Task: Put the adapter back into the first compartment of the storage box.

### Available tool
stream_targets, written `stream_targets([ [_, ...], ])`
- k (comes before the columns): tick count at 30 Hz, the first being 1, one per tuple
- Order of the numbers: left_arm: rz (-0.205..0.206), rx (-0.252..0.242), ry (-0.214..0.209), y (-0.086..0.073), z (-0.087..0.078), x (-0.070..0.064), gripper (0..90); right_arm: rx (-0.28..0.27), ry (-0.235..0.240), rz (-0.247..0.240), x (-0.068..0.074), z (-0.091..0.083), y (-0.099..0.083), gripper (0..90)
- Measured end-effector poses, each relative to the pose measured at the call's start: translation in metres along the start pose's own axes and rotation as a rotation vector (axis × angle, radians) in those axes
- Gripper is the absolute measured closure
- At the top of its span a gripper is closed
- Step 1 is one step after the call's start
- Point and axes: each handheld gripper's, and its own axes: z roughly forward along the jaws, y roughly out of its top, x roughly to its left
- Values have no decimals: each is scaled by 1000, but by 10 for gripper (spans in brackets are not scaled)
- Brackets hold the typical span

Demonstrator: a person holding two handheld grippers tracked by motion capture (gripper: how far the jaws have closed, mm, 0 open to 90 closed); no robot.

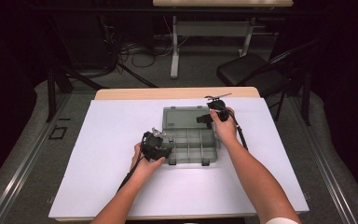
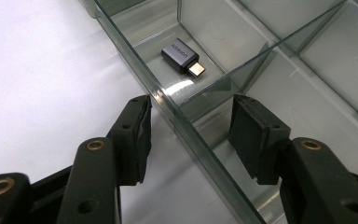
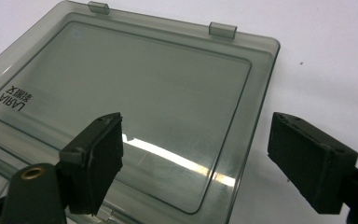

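Observation:
A clear grey compartment box (image 1: 192, 148) lies open on the white mat, its lid (image 1: 182, 116) folded flat toward the far side. A small dark USB adapter (image 2: 182, 56) lies in a corner compartment. My left gripper (image 1: 167, 150) is at the box's left edge; in the left gripper view it (image 2: 192, 136) stands open, one jaw outside and one inside the side wall (image 2: 168, 116). My right gripper (image 1: 203, 120) hovers at the lid's right end; in the right gripper view it (image 3: 203, 161) is open, its jaws on either side of the right edge of the lid (image 3: 121, 88).
The white mat (image 1: 112, 177) covers a wooden table (image 1: 177, 93). A black chair (image 1: 251, 70) stands behind the table on the right. A second table (image 1: 221, 3) and floor cables (image 1: 140, 51) are farther back.

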Motion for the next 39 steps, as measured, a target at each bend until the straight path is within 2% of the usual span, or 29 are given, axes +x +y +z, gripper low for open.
stream_targets([
  [5, 0, 0, -1, 0, 0, 0, 485, 33, 11, 26, 0, 4, -4, 182],
  [10, 0, 0, -1, 0, 0, 0, 484, 38, 27, 31, 1, 6, -6, 177],
  [13, 0, 0, -1, 0, 0, 0, 484, 78, 12, 39, 1, 7, -7, 173],
  [14, 0, 0, 0, 0, 0, 0, 484, 56, 29, 57, 1, 9, -9, 171],
  [16, 0, 0, 0, 0, 0, 0, 485, 59, 31, 68, 0, 9, -9, 171],
  [17, 1, -1, 0, 0, 0, 0, 485, 55, 55, 98, -2, 10, -10, 167],
  [19, 0, -2, 2, 0, 0, 0, 485, 70, 52, 94, -2, 9, -10, 164],
  [32, -1, -3, 2, 0, 0, 0, 485, 74, 41, 67, 0, 10, -10, 138],
  [35, -1, -3, 3, 0, 0, -1, 485, 57, 52, 76, 0, 11, -10, 139],
  [39, -2, -10, 9, -1, 1, -1, 485, 74, 43, 85, 0, 10, -10, 149],
])
